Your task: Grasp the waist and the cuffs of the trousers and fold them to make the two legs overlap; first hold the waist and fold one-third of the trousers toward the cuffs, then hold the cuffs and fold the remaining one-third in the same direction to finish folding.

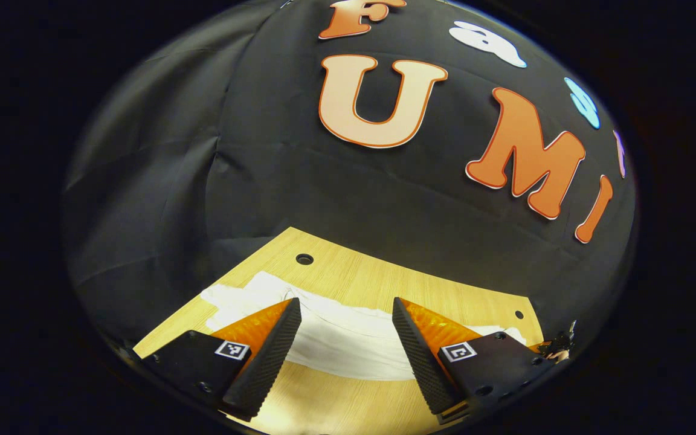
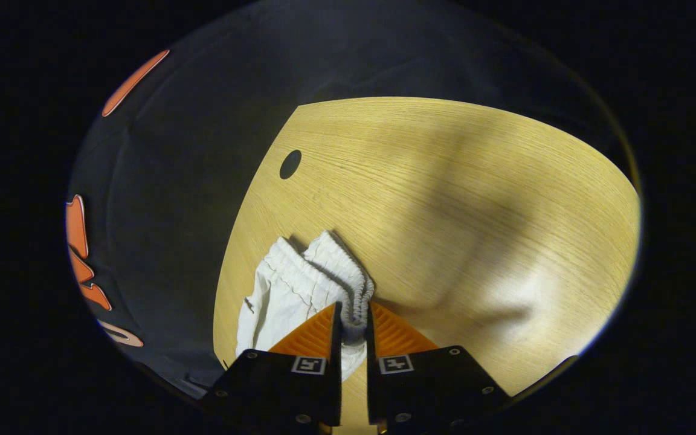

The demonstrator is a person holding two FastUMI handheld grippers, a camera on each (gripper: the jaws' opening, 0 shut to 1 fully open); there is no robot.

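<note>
Pinching the trousers' waist [image 2: 348,284], right gripper [image 2: 354,317]; left gripper [image 1: 347,317] jaws apart above trousers [image 1: 336,341].

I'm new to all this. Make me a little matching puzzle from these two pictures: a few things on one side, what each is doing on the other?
Things:
1. left tool
2. right tool
3. trousers
4. table

States:
A. wooden, with a round hole
B. open, over white cloth
C. white, gathered elastic waist
D. closed, pinching the waistband

Pairs: 1-B, 2-D, 3-C, 4-A
</note>
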